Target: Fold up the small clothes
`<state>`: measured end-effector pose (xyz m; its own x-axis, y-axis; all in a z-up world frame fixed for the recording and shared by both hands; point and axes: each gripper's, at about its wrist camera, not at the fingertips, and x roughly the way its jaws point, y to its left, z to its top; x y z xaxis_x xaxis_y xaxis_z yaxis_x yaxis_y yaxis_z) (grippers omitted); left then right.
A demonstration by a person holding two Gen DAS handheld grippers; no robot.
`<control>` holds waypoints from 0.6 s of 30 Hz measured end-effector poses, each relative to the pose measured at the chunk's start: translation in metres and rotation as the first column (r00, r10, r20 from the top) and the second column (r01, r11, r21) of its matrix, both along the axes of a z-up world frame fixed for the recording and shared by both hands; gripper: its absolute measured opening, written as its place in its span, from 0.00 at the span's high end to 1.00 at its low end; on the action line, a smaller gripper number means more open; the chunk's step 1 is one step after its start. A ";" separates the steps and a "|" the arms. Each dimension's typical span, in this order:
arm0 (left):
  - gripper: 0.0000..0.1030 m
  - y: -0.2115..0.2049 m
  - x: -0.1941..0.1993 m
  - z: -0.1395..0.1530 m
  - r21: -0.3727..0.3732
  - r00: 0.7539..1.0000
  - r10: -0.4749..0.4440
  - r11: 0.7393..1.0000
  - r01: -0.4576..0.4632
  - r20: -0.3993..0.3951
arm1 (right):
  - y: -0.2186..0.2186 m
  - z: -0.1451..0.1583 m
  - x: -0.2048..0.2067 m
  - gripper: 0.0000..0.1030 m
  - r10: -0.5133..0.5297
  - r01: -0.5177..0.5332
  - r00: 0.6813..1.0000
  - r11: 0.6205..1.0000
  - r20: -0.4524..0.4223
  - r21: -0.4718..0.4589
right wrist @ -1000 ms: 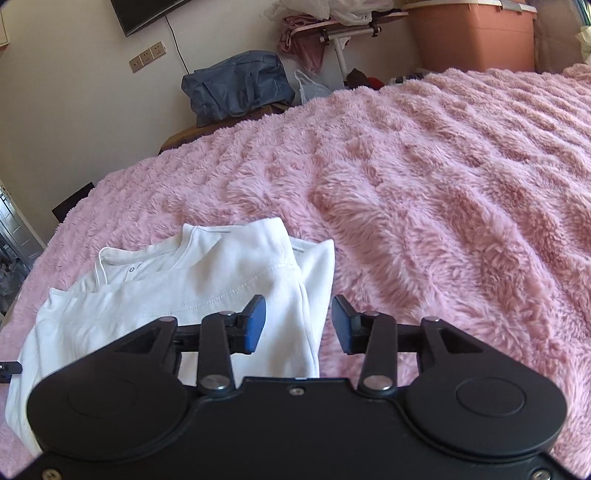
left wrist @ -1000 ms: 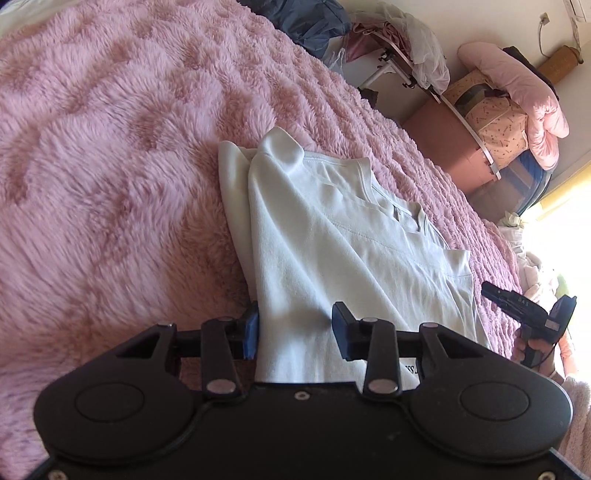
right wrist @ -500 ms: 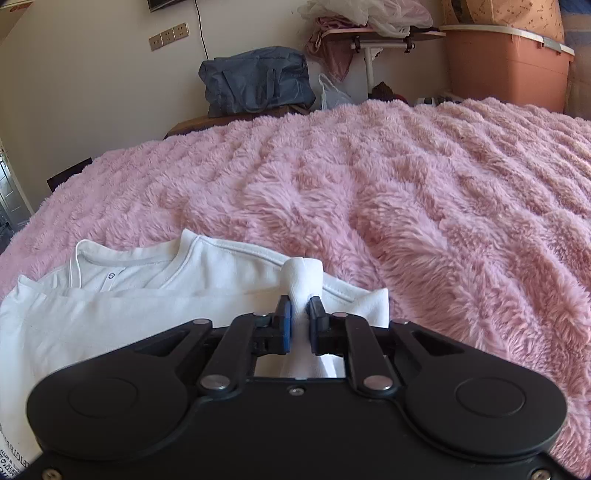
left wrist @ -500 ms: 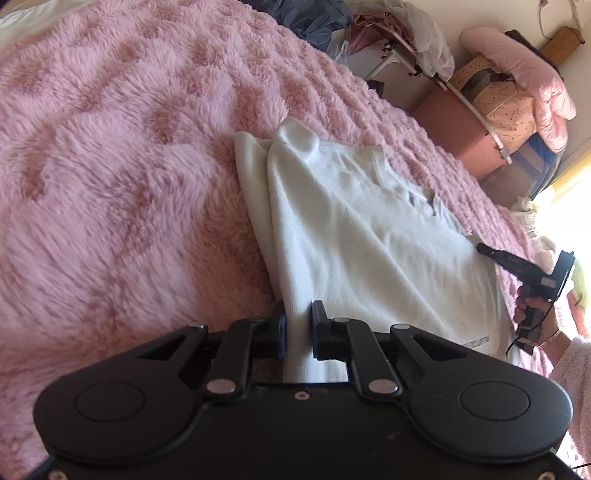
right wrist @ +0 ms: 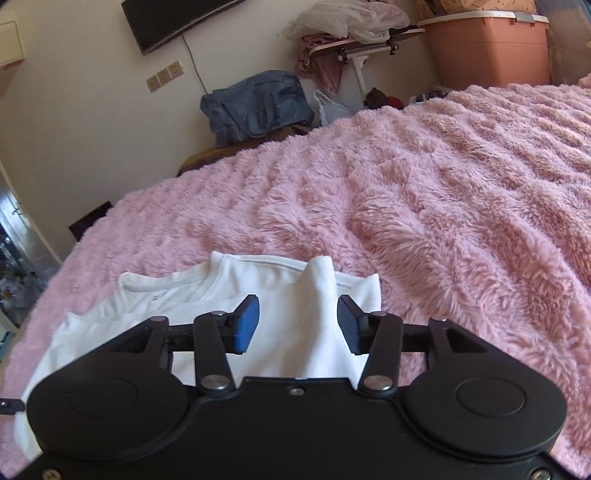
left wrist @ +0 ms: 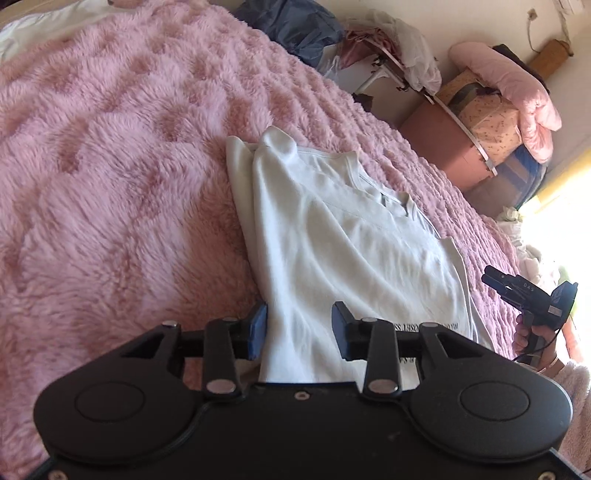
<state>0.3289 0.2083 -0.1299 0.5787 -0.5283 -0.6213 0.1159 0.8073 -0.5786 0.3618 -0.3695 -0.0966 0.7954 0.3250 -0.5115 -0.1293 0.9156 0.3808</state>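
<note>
A bed covered by a shaggy pink blanket point(right wrist: 424, 192) fills both wrist views. A white T-shirt point(left wrist: 343, 251), partly folded with one side turned over the body, lies flat on the blanket close in front of both tools; its neckline and a raised peak of cloth face the right wrist camera.

Room: pale walls, a dark wall-mounted screen point(right wrist: 173, 18) with sockets and a cable below it, a blue-grey bag point(right wrist: 255, 103) at the foot of the bed, a small rack piled with pink and white cloth point(right wrist: 347, 26), and a salmon storage bin point(right wrist: 487, 48). In the left wrist view a pink quilt point(left wrist: 517, 92) lies on stacked boxes beside a bright window.

Left hand-held gripper point(left wrist: 299, 328): jaws opening, shirt hem lying between the blue pads, which do not press it. Right hand-held gripper point(right wrist: 298, 323): jaws opening, the peak of cloth standing between the pads, unpinched.

Hidden or cut off: each tool's black body covers the nearest part of the shirt. The window area is overexposed. The right tool also shows at the edge of the left view, held by a hand point(left wrist: 526, 332).

Writing: black print along the shirt hem is largely covered and illegible; white lettering on the right tool is too small to read surely.
</note>
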 end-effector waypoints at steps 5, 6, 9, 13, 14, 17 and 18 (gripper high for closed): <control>0.61 0.011 -0.032 -0.012 -0.104 1.000 -0.001 0.995 0.000 -0.002 | -0.025 -0.002 -0.079 0.50 0.080 -0.080 0.996 0.997 -0.038 0.014; 0.61 0.014 -0.036 -0.016 -0.118 1.000 0.013 0.993 -0.014 -0.011 | -0.029 -0.006 -0.091 0.50 0.082 -0.082 0.995 0.997 -0.053 0.008; 0.61 0.022 -0.050 -0.028 -0.162 0.999 0.044 0.986 -0.045 -0.015 | -0.038 -0.018 -0.117 0.49 0.078 -0.079 0.993 0.997 -0.085 -0.007; 0.61 0.028 -0.058 -0.038 -0.252 0.998 0.058 0.966 -0.061 -0.020 | -0.042 -0.032 -0.131 0.51 0.096 -0.097 0.988 0.995 -0.124 -0.003; 0.61 0.029 -0.059 -0.039 -0.272 0.998 0.061 0.960 -0.066 -0.025 | -0.041 -0.034 -0.132 0.55 0.109 -0.110 0.985 0.994 -0.136 0.002; 0.61 0.024 -0.057 -0.036 -0.191 0.997 0.067 0.979 -0.071 -0.028 | -0.036 -0.039 -0.133 0.70 0.117 -0.123 0.979 0.992 -0.165 -0.025; 0.61 0.021 -0.056 -0.033 -0.127 0.998 0.060 0.990 -0.062 -0.020 | -0.036 -0.040 -0.134 0.72 0.108 -0.117 0.980 0.992 -0.168 -0.040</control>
<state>0.2731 0.2291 -0.1633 0.6027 -0.5680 -0.5605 0.0583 0.7319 -0.6789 0.2283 -0.4051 -0.1363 0.6587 0.3785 -0.6502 -0.1717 0.9170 0.3599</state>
